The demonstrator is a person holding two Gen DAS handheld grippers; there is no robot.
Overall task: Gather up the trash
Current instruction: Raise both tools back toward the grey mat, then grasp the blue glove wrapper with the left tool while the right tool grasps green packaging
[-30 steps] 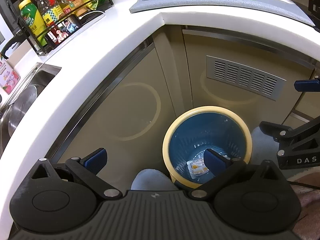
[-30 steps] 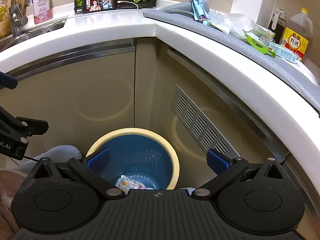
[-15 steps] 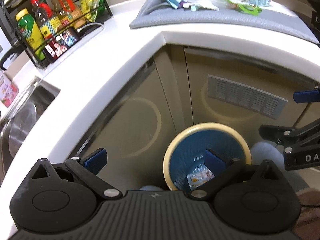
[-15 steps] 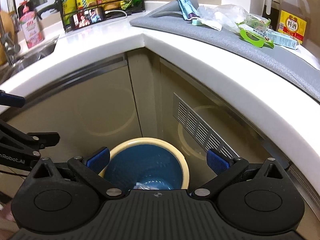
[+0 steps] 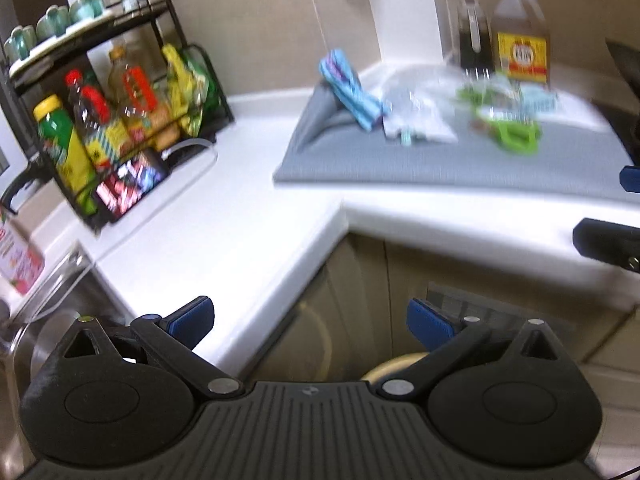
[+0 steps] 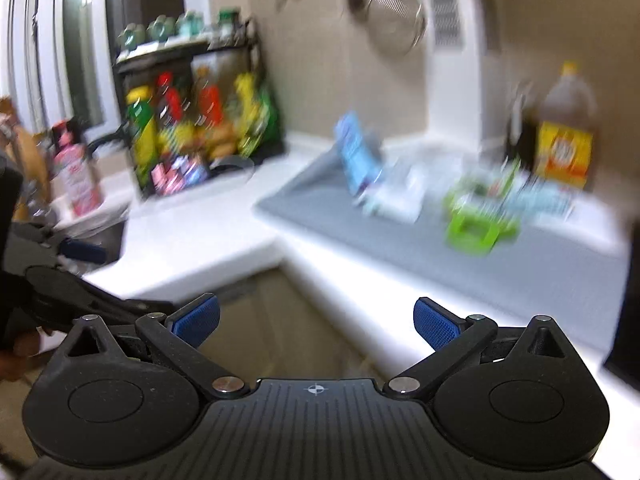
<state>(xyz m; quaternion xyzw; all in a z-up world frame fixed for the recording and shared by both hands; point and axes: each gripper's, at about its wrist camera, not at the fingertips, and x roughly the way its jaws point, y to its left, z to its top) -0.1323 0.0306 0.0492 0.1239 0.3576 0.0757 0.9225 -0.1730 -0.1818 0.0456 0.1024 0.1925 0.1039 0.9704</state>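
Note:
Trash lies on a grey mat (image 5: 460,164) on the white counter: a blue wrapper (image 5: 352,92), a clear plastic bag (image 5: 416,112), a green wrapper (image 5: 516,132) and a pale blue pack (image 5: 536,96). The right wrist view shows the same blue wrapper (image 6: 356,160), clear bag (image 6: 404,192) and green wrapper (image 6: 476,224), blurred. My left gripper (image 5: 310,316) is open and empty, below the counter edge. My right gripper (image 6: 316,316) is open and empty, in front of the counter corner. Only the yellow rim of the bin (image 5: 396,364) shows, behind my left gripper.
A black rack of bottles (image 5: 116,120) stands at the back left by the sink (image 5: 68,292). An oil jug (image 5: 520,36) stands behind the mat. A pink soap bottle (image 6: 78,172) is by the sink. Cabinet doors (image 5: 360,312) are below the counter.
Both grippers have risen from over the bin to counter height and tilted up. The bin has dropped almost out of view and the trash on the mat is closer. Both stay open.

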